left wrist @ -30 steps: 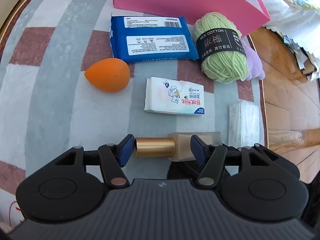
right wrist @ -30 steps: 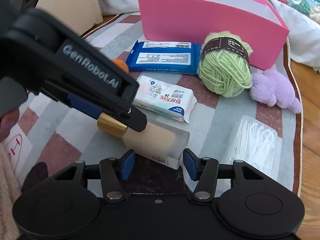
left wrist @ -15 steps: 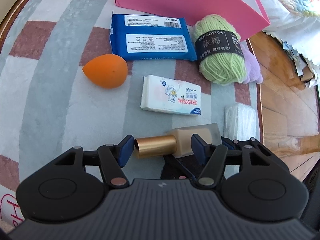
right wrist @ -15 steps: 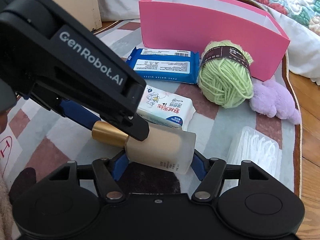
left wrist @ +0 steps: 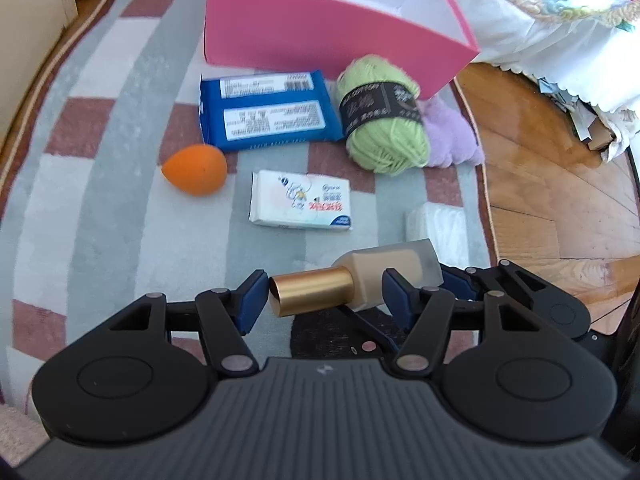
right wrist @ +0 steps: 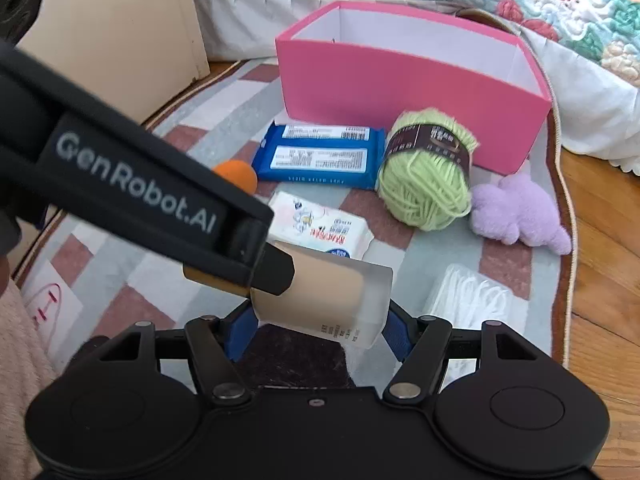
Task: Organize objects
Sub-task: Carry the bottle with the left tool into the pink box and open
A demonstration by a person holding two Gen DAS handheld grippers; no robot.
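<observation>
Above the near edge of the striped rug [left wrist: 100, 208], a bottle [right wrist: 332, 300] with a gold cap [left wrist: 310, 290] lies sideways, lifted off the rug. The left gripper [left wrist: 324, 294] clamps it lengthwise from cap to body, and the right gripper [right wrist: 316, 330] clamps its frosted body. Farther away stands the pink box [right wrist: 400, 92], with yarn [right wrist: 424, 184] and packets before it.

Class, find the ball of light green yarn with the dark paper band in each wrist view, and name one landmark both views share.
Left wrist: ball of light green yarn, upper right of centre, just below the pink open-topped cardboard box.
Right wrist: the yarn, right of centre, against the box's front wall.
Shared landmark: the pink box.
</observation>
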